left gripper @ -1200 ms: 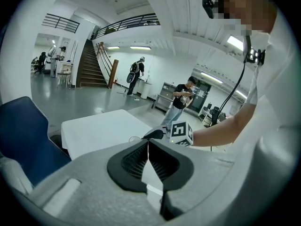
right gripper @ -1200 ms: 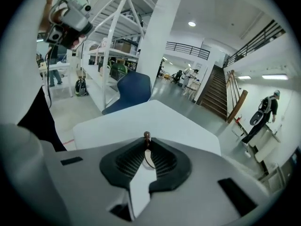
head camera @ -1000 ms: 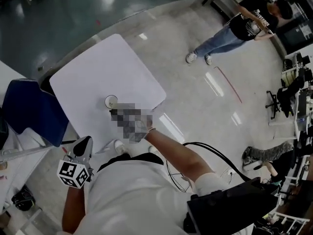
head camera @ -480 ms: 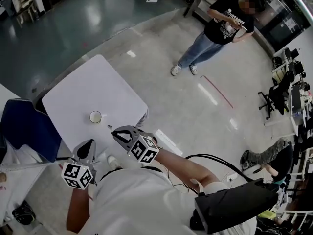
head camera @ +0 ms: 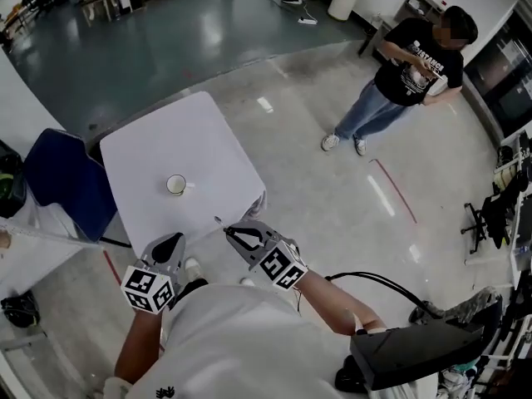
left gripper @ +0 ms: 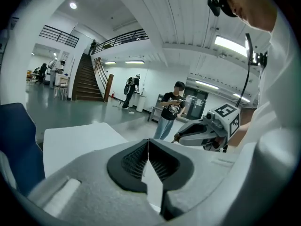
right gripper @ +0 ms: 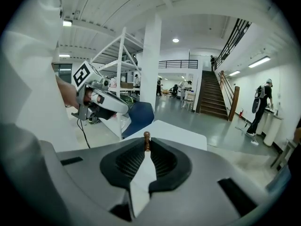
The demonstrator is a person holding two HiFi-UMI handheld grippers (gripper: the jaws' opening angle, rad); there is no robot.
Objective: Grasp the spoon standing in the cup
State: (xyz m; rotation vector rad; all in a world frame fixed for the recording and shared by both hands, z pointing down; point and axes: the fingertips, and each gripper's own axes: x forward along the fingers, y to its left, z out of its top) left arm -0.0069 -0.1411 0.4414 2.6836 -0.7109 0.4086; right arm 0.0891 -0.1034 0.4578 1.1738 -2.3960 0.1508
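Note:
A small white cup [head camera: 175, 184] stands on the white table [head camera: 191, 131], and I see no spoon in it. My right gripper [head camera: 226, 231] hangs off the table's near edge, well clear of the cup. It is shut on a thin spoon [head camera: 219, 221], whose brown knobbed end [right gripper: 146, 136] pokes out past the fingertips in the right gripper view. My left gripper [head camera: 173, 241] is held beside it, near my body, and its jaws [left gripper: 148, 145] are shut with nothing between them. Each gripper shows in the other's view: the right gripper [left gripper: 181, 136] and the left gripper [right gripper: 123, 111].
A blue chair [head camera: 66, 181] stands at the table's left. A person [head camera: 407, 73] stands on the glossy floor at the far right. A black pack [head camera: 416, 360] and a cable [head camera: 374, 281] hang at my right side.
The right gripper was at the cup a second ago; it has since drawn back toward my body and risen, taking the spoon with it. The left gripper has shifted too.

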